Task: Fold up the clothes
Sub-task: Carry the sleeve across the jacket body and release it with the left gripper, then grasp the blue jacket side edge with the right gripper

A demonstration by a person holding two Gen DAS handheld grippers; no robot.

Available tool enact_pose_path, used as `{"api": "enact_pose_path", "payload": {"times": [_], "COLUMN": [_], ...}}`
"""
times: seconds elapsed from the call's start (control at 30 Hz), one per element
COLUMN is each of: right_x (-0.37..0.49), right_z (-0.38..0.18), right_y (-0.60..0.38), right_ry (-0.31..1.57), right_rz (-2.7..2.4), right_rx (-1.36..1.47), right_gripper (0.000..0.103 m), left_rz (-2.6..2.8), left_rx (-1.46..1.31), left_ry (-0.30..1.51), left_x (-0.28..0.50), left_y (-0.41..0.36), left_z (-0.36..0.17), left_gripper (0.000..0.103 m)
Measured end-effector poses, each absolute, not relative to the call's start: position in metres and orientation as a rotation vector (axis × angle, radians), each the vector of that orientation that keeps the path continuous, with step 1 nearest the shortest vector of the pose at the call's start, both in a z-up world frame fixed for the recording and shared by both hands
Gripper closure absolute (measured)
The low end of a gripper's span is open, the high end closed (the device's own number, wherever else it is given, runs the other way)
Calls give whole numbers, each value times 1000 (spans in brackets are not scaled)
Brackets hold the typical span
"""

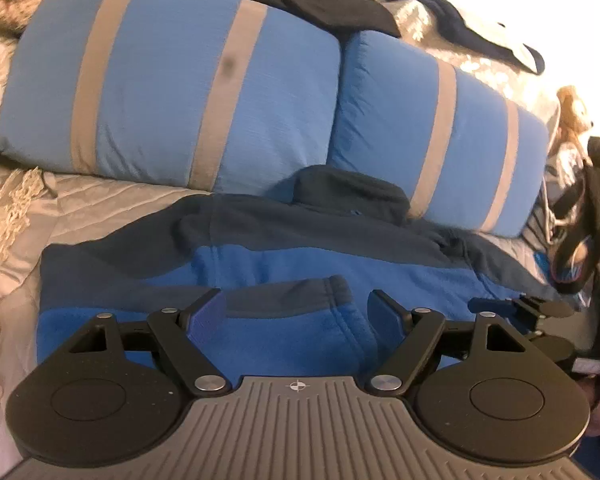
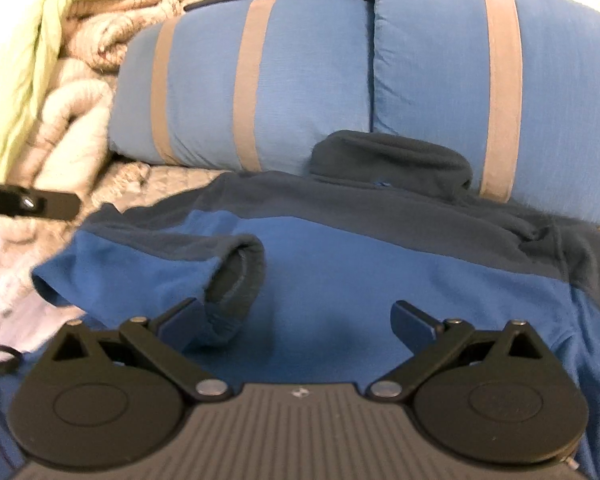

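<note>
The blue fleece jacket [image 1: 284, 264] is lying flat on the bed [image 1: 100, 208], its dark collar [image 1: 352, 190] at the far side against two blue pillows [image 1: 172, 92]. One sleeve [image 1: 300, 300] is lying folded across the body, so the folding looks part done. The left claw [image 1: 296, 312] is pointing down at that sleeve, wide open, holding nothing. The right claw [image 2: 296, 320] is hanging open too, empty, just by the sleeve's cuff [image 2: 236, 280]. Next, I think, the other sleeve needs folding in.
</note>
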State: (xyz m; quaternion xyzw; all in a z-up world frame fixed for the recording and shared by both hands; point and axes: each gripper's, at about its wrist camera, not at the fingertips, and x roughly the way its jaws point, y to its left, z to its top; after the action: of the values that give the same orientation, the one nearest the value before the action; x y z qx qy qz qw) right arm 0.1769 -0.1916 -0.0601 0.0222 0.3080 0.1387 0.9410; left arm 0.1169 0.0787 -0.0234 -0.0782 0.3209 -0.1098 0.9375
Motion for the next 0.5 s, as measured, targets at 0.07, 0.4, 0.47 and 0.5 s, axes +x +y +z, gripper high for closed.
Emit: {"api": "enact_pose_path", "payload": {"times": [0.07, 0.4, 0.47, 0.5], "right_x": [176, 165, 164, 163], "right_z": [-62, -55, -51, -48], "right_y": [-188, -175, -173, -171], "right_ry": [621, 548, 542, 537], "right_rz": [264, 275, 295, 310], "right_rx": [0, -178, -206, -223], "right_gripper": [0, 0, 0, 0], "left_rz": [-224, -208, -193, -186], "left_rx": [-175, -176, -185, -189], "left_ry": [654, 633, 630, 628], "left_x": [114, 94, 89, 87], "left_y": [81, 104, 113, 117], "left_z": [-23, -15, -15, -15], "left_gripper": [25, 25, 25, 25]}}
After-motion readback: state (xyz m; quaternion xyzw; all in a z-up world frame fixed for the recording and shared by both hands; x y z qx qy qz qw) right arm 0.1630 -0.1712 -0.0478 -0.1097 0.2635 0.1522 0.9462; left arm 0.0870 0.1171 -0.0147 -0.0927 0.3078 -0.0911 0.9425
